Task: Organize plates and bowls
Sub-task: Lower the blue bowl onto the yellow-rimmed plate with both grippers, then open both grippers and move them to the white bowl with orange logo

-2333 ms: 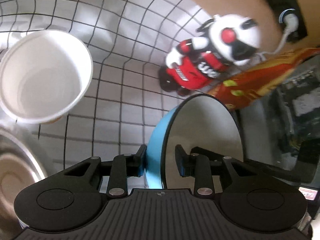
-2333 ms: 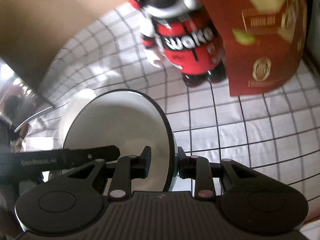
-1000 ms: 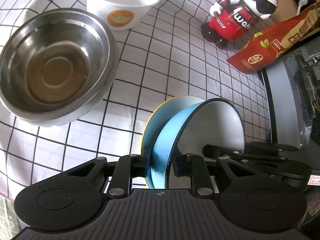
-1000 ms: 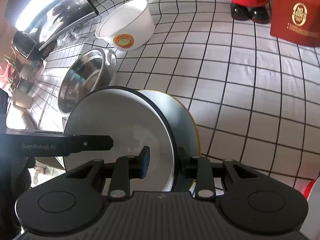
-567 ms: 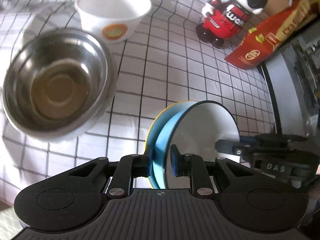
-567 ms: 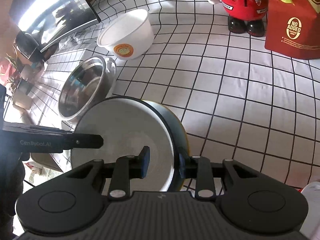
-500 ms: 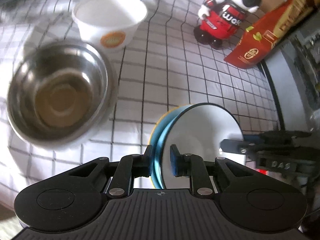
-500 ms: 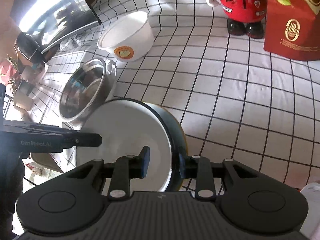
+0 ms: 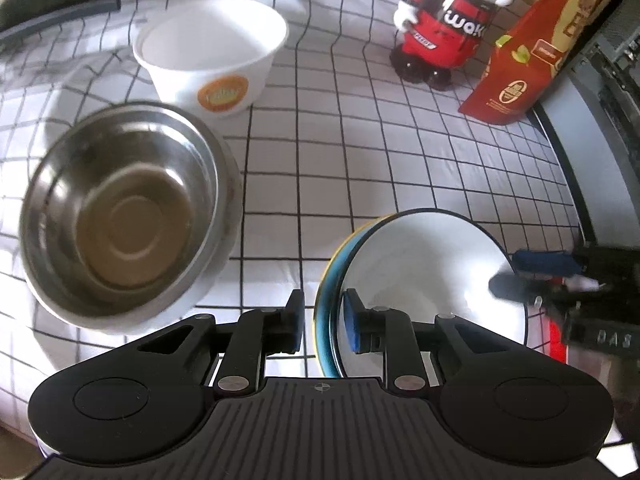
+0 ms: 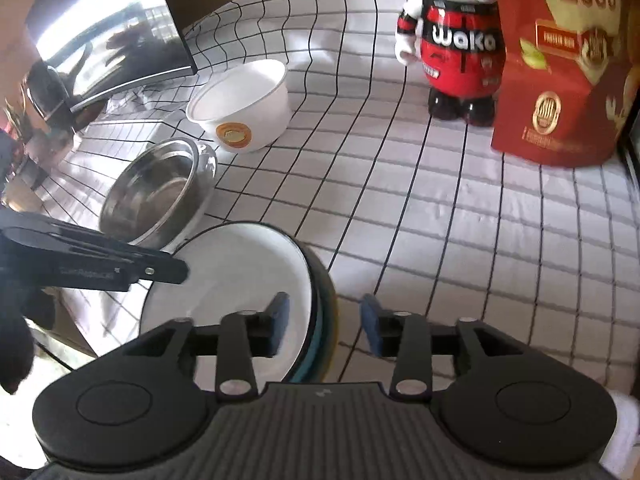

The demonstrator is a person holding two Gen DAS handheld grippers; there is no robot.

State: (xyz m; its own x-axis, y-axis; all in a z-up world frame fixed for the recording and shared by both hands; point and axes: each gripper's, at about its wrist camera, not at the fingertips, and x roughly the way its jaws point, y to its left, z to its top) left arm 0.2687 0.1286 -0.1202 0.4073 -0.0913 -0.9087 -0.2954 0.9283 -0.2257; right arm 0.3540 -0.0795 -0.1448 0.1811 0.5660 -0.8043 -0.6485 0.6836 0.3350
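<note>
Left hand-held gripper [image 9: 322,322] straddles the blue plate's [image 9: 325,312] rim, pads apart. Right hand-held gripper [image 10: 324,324] gapes wide over the same rim, which sits on a yellow plate [image 10: 333,316].

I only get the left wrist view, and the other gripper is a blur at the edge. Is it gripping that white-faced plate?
Observer: No. The right wrist view shows the right gripper open, its fingers spread wide either side of the plate rim.
Visitor: What's in the red box?
Observer: From that side it reads "EGGS" in large letters.
Visitor: Anything behind the white bowl?
Observer: A dark glossy screen, reflecting bright light.
</note>
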